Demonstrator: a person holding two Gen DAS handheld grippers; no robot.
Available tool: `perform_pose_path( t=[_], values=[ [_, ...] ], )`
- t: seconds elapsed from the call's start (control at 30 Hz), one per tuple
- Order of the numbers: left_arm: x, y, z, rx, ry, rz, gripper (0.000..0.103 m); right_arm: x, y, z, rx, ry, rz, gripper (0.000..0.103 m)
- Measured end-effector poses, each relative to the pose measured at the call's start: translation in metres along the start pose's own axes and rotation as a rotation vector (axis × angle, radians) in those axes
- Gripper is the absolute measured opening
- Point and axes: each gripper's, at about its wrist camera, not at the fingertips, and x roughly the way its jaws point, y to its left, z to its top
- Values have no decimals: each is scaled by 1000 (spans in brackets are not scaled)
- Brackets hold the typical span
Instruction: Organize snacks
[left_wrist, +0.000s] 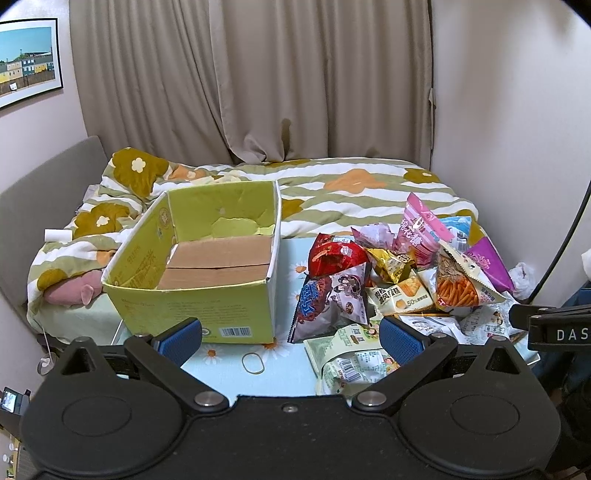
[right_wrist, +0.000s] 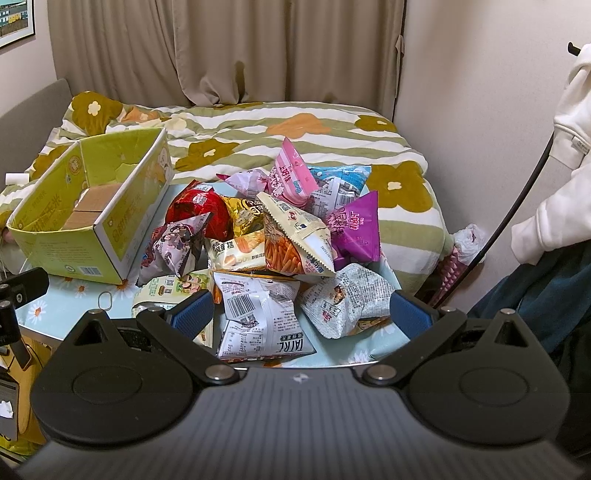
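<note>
A green cardboard box (left_wrist: 192, 306) (right_wrist: 110, 236) stands open and empty on the left of the light-blue flowered table (left_wrist: 221, 365) (right_wrist: 66, 291). To its right lies a heap of several snack bags: a red bag (left_wrist: 332, 254) (right_wrist: 192, 210), a pink bag (left_wrist: 417, 229) (right_wrist: 288, 170), a purple bag (left_wrist: 487, 266) (right_wrist: 358, 225), an orange-stick bag (left_wrist: 461, 284) (right_wrist: 291, 240) and white bags (right_wrist: 258, 314). My left gripper (left_wrist: 291, 338) hovers open near the table's front, between box and heap. My right gripper (right_wrist: 301, 315) is open just in front of the white bags.
A bed with a flowered striped quilt (left_wrist: 351, 192) (right_wrist: 258, 125) lies behind the table, curtains beyond. A rubber band (left_wrist: 253, 362) lies on the table near the box. A person's white sleeve (right_wrist: 565, 147) and a black cable (right_wrist: 517, 206) are at the right.
</note>
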Motion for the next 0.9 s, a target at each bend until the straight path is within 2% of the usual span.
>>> perform_pose_path(
  t=[0.57, 0.73, 0.9],
  values=[
    [5, 3, 2, -8, 19, -21, 103, 3, 0, 0, 2, 0, 0, 103],
    [13, 4, 6, 1, 57, -49, 103, 8, 1, -1, 15, 13, -1, 103],
    [37, 3, 5, -2, 122, -120, 103, 16, -3, 0, 41, 23, -19, 103]
  ],
)
